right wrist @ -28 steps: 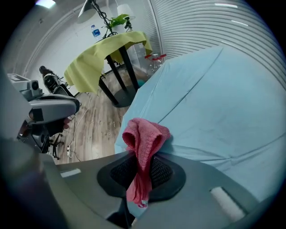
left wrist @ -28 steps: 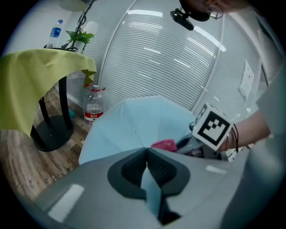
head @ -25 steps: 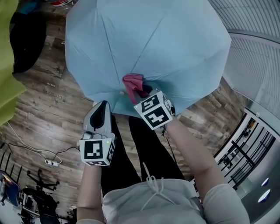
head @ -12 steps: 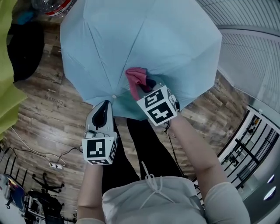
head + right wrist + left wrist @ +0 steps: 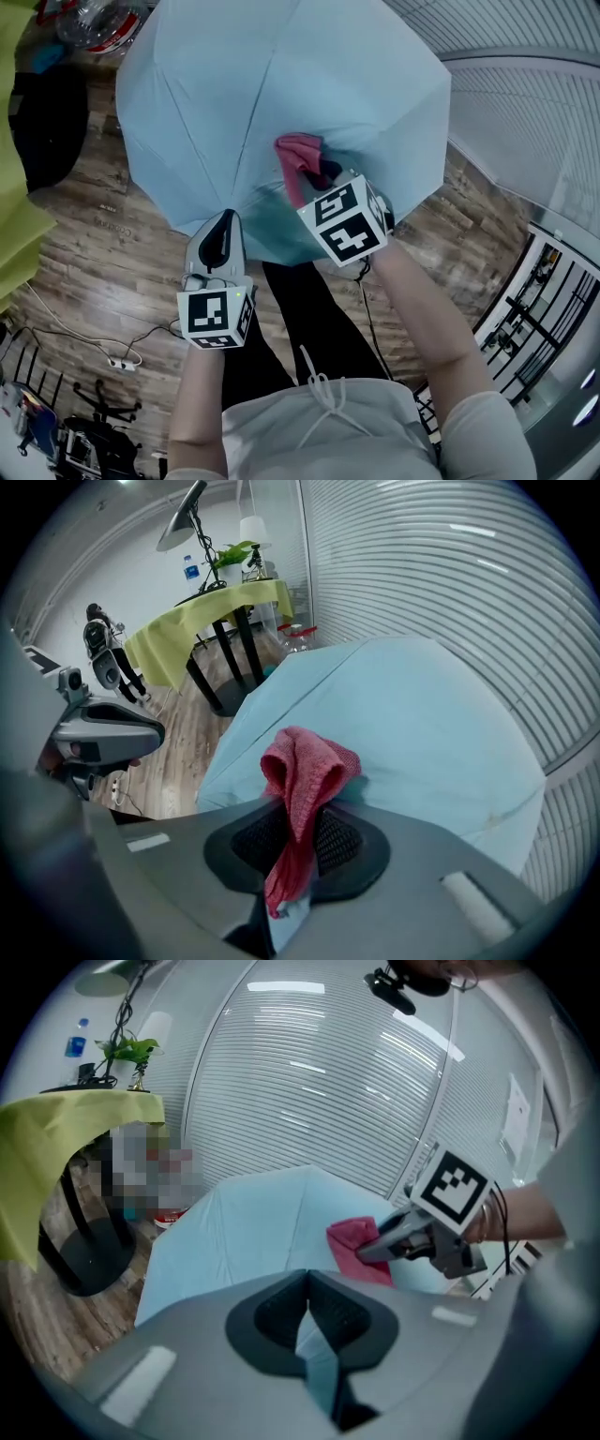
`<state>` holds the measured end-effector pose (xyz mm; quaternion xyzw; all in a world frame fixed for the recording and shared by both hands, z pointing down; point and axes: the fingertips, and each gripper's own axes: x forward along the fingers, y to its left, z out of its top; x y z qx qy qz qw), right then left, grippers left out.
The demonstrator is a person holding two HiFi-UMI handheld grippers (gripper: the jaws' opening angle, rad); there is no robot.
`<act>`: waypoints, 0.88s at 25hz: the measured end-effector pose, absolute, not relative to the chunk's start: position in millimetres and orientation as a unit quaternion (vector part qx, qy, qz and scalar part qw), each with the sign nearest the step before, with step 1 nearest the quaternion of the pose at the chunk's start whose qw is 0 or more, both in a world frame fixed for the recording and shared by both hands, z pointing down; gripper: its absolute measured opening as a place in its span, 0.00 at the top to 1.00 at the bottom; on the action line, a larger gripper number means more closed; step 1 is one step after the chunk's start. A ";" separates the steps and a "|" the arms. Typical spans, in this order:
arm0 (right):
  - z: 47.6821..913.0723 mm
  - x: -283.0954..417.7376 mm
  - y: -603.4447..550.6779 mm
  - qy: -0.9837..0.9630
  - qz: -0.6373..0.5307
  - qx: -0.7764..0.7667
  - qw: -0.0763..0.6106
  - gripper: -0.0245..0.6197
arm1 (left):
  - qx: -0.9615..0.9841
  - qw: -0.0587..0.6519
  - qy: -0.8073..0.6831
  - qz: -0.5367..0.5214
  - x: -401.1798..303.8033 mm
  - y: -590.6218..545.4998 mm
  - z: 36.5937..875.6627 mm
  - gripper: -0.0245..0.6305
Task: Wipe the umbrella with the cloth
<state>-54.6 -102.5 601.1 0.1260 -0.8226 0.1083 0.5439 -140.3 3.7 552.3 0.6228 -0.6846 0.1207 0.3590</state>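
Pink cloth (image 5: 305, 780): bunched and pinched in your right gripper (image 5: 317, 178), jaws closed on it. The free fold rests on the canopy, just right of centre in the head view.
umbrella (image 5: 281, 103): pale blue and open, outer side toward you. It fills the upper middle of the head view, with ribs running from the near rim up and away.
left gripper (image 5: 223, 223): jaws nipped on the canopy's near edge, with a strip of blue fabric between them. That's your anchor.
key relation: the cloth sits low on the canopy near the rim. Most of the fabric lies ahead of it, toward the top of the frame and to its left. Long axis of each panel follows the ribs.
nearer hand: right, already on the fabric. Left is just beside it, lower left.
next move (my read): stroke away from you along a rib line and hold the left pinch for tension.
risk: thin fabric gives under pressure, so the canopy may swing about the pinch.
surface: wood-plank floor (image 5: 103, 225) below, with a cable and power strip (image 5: 117, 361) at lower left.
room: ribbed white wall (image 5: 525, 112) on the right, a clear bottle (image 5: 94, 23) at top left, and a table with yellow-green cover (image 5: 202, 611) at upper left of the right gripper view.
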 end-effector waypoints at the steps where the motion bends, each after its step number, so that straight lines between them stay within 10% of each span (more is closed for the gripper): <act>1: 596.6 -51.2 -110.6 -0.823 0.095 0.129 0.545 0.88 | 0.622 0.361 -0.684 0.121 -137.1 0.3 552.7 0.95; 22: 553.5 -11.4 -228.0 -0.807 0.045 0.142 0.571 0.87 | 0.635 0.383 -0.662 0.103 -91.4 -64.6 547.9 0.95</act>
